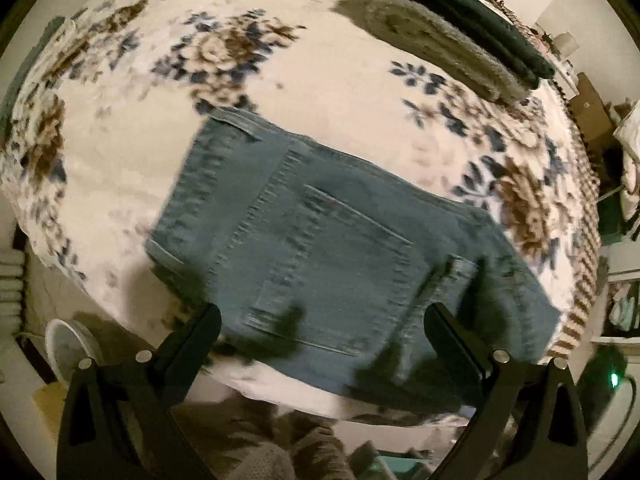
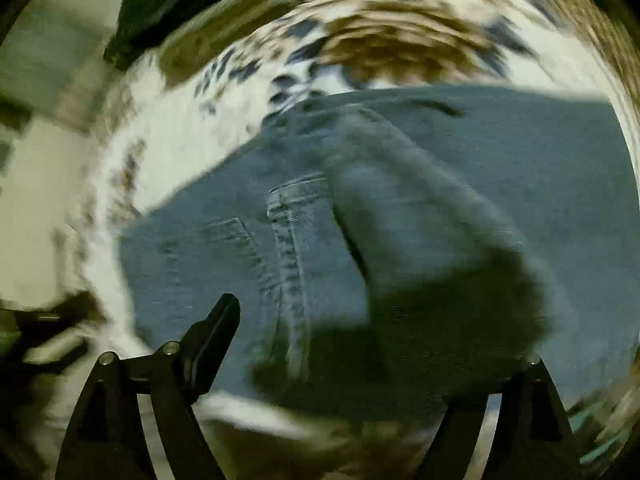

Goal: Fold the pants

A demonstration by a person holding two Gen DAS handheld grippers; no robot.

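Blue denim pants (image 1: 320,240) lie folded into a compact rectangle on a floral bedspread (image 1: 320,80), back pocket facing up. My left gripper (image 1: 324,320) hovers open above the near edge of the pants and holds nothing. In the right wrist view, which is motion-blurred, the pants (image 2: 500,160) fill the middle. A fold of denim (image 2: 420,240) rises in front of my right gripper (image 2: 344,328) and hides its right finger. Its left finger (image 2: 216,332) stands wide of the fold, so the jaws look open.
A stack of folded dark and grey clothes (image 1: 460,40) sits at the far right of the bed. The bed's near edge (image 1: 280,392) is just below the pants. A white bowl-like object (image 1: 68,344) is on the floor at left. Room clutter (image 1: 616,200) is at right.
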